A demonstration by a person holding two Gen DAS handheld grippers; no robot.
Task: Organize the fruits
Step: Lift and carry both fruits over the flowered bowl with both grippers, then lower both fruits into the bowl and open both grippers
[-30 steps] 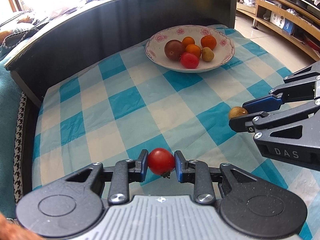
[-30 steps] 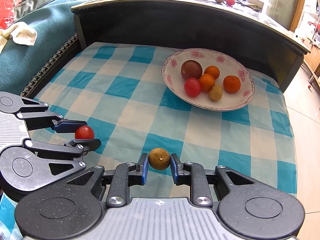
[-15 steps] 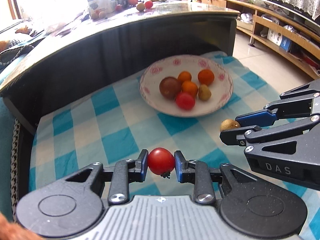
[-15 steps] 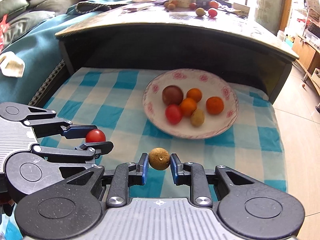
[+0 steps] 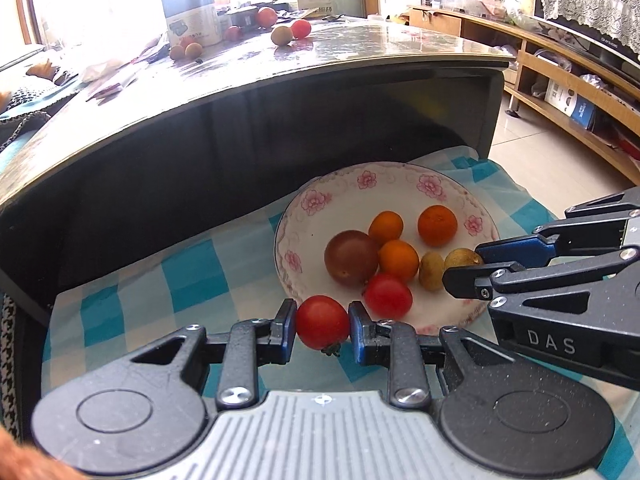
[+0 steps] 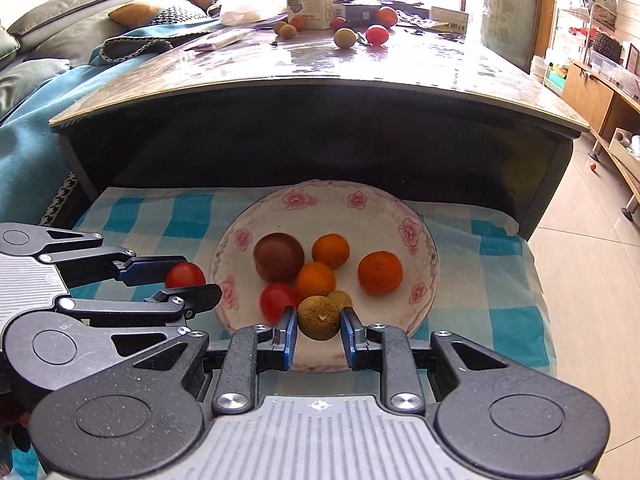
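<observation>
**Both grippers advanced to the plate with fruit in hand**

Since the earlier frames, both grippers had moved forward from the checked cloth (image 5: 192, 284) to the floral plate (image 5: 344, 196). Left gripper (image 5: 322, 329), lower centre of its own view, was closed on a glossy red tomato (image 5: 322, 322) at the plate's near rim. Right gripper (image 6: 318, 325) was clamped on a rough brown fruit (image 6: 318, 318) over the plate; the left view showed only part of that fruit, half hidden by the blue-padded fingers (image 5: 516, 246). Within the plate lay a dark tomato (image 6: 279, 258), three oranges (image 6: 379, 273) and a small red tomato (image 6: 276, 299). Only the right view showed the sofa cushions (image 6: 132, 12), upper left.
</observation>
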